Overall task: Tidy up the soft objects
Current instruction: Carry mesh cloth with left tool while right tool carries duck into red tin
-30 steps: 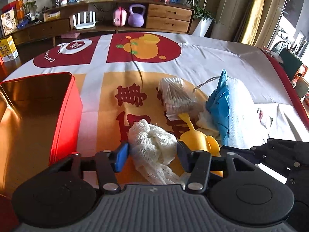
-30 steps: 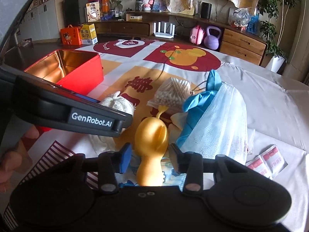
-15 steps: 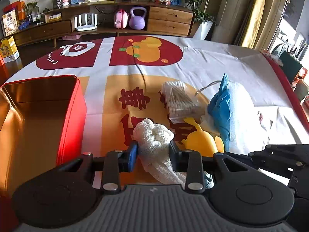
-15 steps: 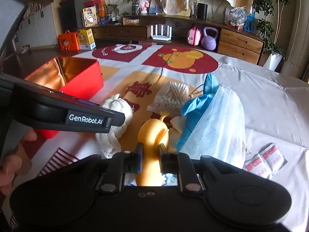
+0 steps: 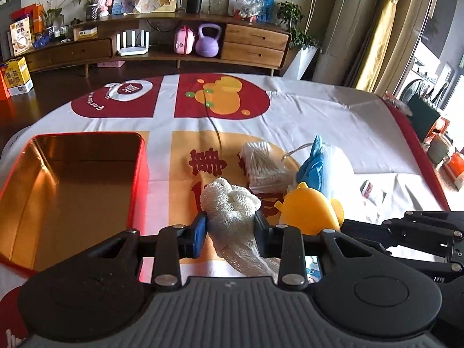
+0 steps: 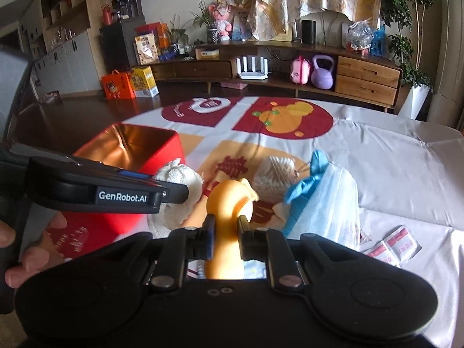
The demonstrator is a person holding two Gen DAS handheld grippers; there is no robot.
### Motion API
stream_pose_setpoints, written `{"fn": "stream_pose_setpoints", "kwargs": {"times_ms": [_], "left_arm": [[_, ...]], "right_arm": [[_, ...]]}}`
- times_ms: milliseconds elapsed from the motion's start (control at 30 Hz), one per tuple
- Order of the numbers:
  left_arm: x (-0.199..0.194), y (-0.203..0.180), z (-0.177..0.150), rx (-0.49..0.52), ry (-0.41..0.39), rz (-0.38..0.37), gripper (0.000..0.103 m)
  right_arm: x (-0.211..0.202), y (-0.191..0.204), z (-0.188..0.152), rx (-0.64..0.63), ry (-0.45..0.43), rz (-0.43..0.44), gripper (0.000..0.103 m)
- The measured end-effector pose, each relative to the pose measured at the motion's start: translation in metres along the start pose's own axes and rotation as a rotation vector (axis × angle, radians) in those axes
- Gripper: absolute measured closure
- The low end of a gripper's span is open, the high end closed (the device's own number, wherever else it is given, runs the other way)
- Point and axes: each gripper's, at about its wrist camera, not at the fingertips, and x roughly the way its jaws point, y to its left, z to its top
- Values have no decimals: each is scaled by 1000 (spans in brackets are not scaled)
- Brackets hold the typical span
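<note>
Care is needed while the white knitted cloth bundle [image 5: 230,203], clenched in the left hand-held gripper [image 5: 230,229], and the yellow rubber duck toy [image 6: 229,203], clenched in the right hand-held gripper [image 6: 226,239], are carried toward the open red metal tin [image 5: 139,174] at nine o'clock.

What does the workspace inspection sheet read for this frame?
Surface: printed tablecloth, wrinkled.
Job's things: white gauze wad in left claw; yellow duck toy in right claw; open red tin, nothing seen inside.
Clutter: cotton swabs pack, blue glove, packets.
Grippers: both shut on their items.
Cables: thin dark cord on cloth.
Surroundings: sideboard, purple kettlebell.
</note>
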Motion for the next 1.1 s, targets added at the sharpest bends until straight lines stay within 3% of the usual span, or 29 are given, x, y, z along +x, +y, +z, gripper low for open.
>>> {"fn": "stream_pose_setpoints", "kwargs": {"times_ms": [567, 833, 1100], "left_arm": [[-82, 42, 21, 6, -74, 30, 70], [-104, 79, 31, 10, -92, 84, 70], [-98, 116, 41, 19, -66, 124, 70]], "right_arm": [[-41, 57, 49, -41, -70, 122, 88], [-26, 88, 69, -68, -63, 155, 88], [11, 112, 82, -60, -27, 167, 88]]}}
